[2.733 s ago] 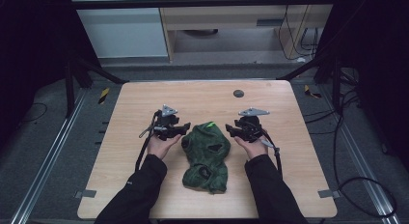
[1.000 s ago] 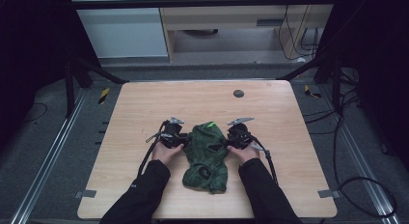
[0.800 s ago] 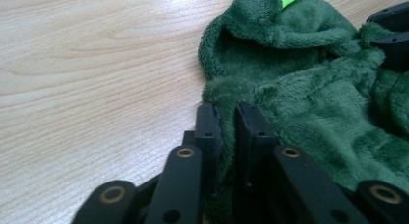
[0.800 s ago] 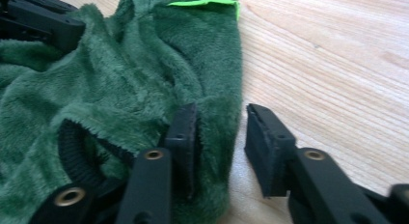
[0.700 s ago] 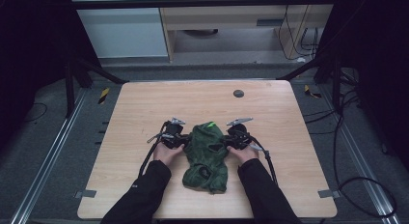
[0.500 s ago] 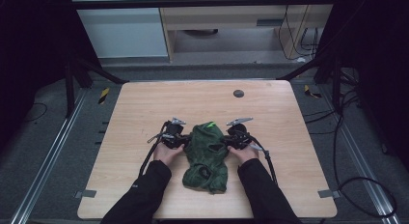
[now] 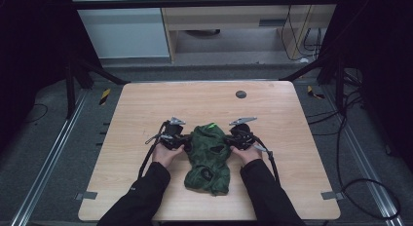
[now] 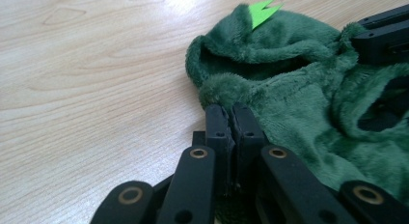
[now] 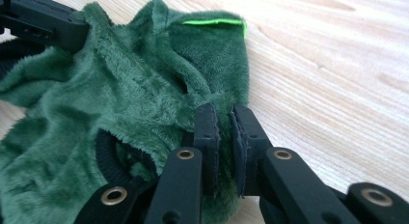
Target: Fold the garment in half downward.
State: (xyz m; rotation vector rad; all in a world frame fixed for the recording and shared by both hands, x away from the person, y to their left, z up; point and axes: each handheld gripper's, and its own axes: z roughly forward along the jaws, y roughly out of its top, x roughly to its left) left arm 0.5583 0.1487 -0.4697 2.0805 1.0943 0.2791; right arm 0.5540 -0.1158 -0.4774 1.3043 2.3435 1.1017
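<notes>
My left claw (image 8: 230, 119) has its 2 black jaws pressed together on the near edge of the green plush garment (image 8: 308, 103), pinching a fold of the fleece right at the tips. My right claw (image 9: 223, 121) is clamped the same way on the opposite edge of that garment (image 9: 120, 108), with pile bunched between its jaws.

From above, my left claw (image 7: 181, 141) sits at the garment's left side and my right claw (image 7: 233, 138) at its right, both at the upper part of the cloth, with my hands behind them and my dark sleeves coming up from the table's near edge. The garment (image 7: 208, 160) lies crumpled on the wooden table (image 7: 292, 119), a little toward my side of the middle, its length running toward me. A bright green tag (image 8: 263, 11) pokes out at its far end. Well beyond it, near the far edge, is 1 small dark round disc (image 7: 240, 94).
</notes>
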